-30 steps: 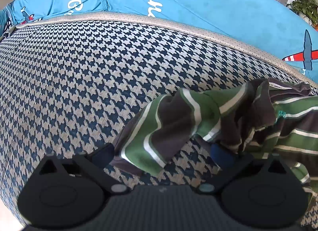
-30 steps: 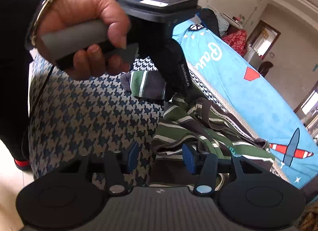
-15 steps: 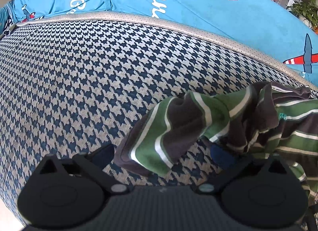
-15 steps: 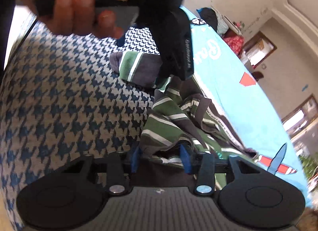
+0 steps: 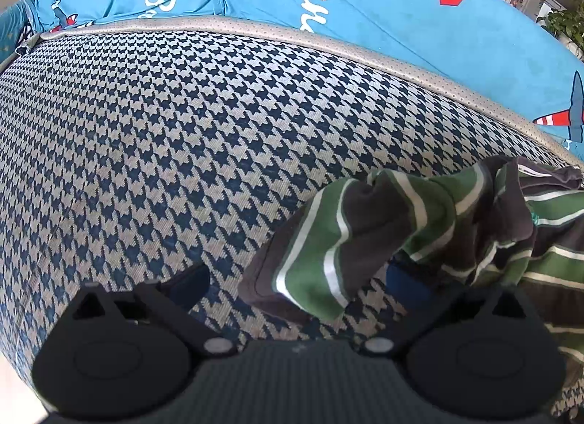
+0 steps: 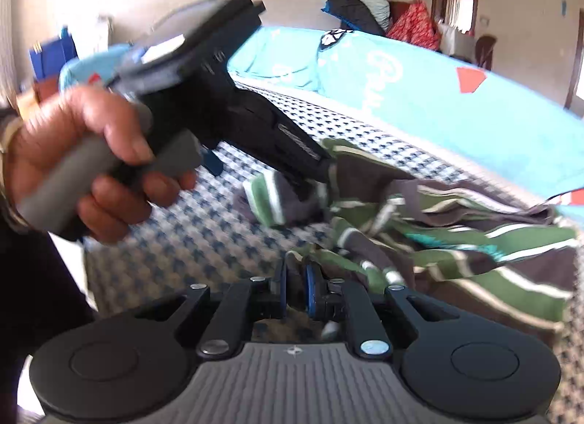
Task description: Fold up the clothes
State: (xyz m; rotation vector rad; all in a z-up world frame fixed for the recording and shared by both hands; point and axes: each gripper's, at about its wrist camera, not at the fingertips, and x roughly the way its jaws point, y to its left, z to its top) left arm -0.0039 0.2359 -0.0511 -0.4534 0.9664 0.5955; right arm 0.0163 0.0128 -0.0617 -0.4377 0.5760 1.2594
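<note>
My left hand (image 6: 91,165) & the left gripper's body are motion-blurred in the right wrist view, the striped shirt (image 5: 430,234) runs off the frame's right edge, its folds hide my left gripper's right pad (image 5: 405,280), can't tell if it touches.

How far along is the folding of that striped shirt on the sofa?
Barely begun. Done: nothing, the striped shirt lies crumpled on the houndstooth cushion. In hand: the right claw has just been closing and pinches a shirt edge; the left claw stands open around a sleeve. Left: spreading flat and every fold.
</note>
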